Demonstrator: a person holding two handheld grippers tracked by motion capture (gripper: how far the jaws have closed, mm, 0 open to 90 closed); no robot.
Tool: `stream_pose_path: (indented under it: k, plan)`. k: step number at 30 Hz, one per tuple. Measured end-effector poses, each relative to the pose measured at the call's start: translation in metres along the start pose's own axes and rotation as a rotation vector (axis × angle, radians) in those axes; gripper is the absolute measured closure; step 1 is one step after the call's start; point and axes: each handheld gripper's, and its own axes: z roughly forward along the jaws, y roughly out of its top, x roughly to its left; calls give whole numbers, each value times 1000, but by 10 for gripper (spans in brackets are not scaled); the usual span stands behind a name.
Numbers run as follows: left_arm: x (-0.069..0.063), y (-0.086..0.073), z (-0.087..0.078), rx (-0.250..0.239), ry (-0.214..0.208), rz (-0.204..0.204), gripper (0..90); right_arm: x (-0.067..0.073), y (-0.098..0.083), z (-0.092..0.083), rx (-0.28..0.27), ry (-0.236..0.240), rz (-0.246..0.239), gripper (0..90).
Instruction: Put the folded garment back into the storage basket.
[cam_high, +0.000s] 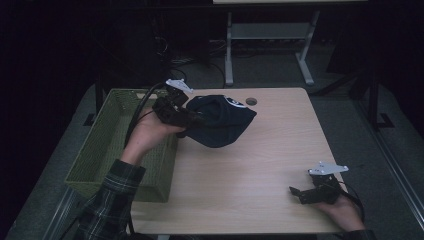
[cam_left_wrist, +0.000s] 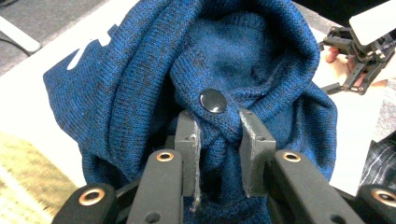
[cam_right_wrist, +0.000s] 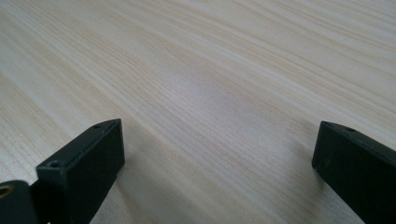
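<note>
Down at the near right edge of the table (cam_high: 240, 170), the right gripper (cam_high: 300, 192) sits low over bare wood with its jaws spread wide, nothing in them. Far left, the left gripper (cam_left_wrist: 218, 140) is pinched tight on a fold of the blue knit hat (cam_high: 220, 120), right below its little black button (cam_left_wrist: 213, 101), holding it up off the table just beside the green basket (cam_high: 107, 145). Looks to me like a mid-carry step; I'd guess next is swinging left over the basket and letting go.

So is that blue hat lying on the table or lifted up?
Lifted: the left claw pinches the blue knit hat, which hangs bunched above the table.
</note>
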Motion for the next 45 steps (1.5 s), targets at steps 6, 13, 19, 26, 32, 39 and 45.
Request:
stream_pose_path:
  k: [6,13,19,26,32,39,45]
  plan:
    - [7,-6,-19,-8,34,-14,718,0,0,0,0,0,0,20]
    - [16,-15,-39,-17,77,-38,717,0,0,0,0,0,0,20]
    - [24,-26,-52,-24,116,-68,718,0,0,0,0,-1,-3,20]
    - [33,-39,-68,-29,155,-100,718,0,0,0,0,-1,-3,20]
    - [38,-50,-79,-26,205,-123,718,0,0,0,0,-1,-3,20]
    - [51,-77,-87,-11,266,-175,718,0,0,0,0,-1,-2,20]
    - [63,-101,-94,-1,331,-227,718,0,0,0,0,-1,-3,20]
